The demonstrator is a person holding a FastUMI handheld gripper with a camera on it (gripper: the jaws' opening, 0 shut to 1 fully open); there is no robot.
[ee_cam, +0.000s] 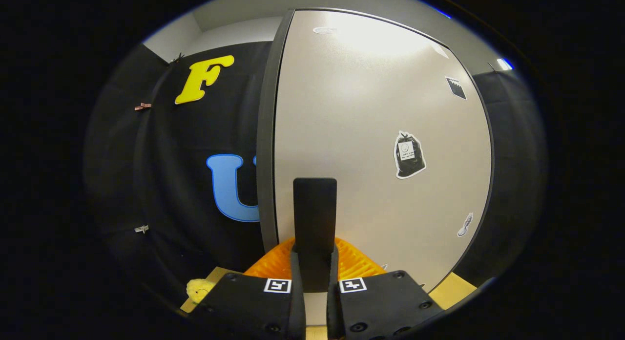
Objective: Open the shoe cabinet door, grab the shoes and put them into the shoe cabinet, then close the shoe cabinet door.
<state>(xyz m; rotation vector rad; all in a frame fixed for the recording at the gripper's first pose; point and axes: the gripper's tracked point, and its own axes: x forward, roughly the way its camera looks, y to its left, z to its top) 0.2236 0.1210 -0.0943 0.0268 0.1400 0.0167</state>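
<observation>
The shoe cabinet door (371, 135) is a pale flat panel with a few stickers, close in front of me. A dark strip (266, 135) runs down its left edge. A flat black handle (315, 208) sticks out from the door and passes between my fingers. My gripper (315, 254) is shut on this handle, one finger pressing on each side. A small yellow fluffy thing (197, 288), possibly a slipper, lies low to the left of the fingers on a light wooden surface (454, 288); most of it is hidden.
The booth's black cloth wall (195, 183) hangs behind and left of the door, with small clips on it. More black cloth (512, 159) lies right of the door. A white ceiling shows above.
</observation>
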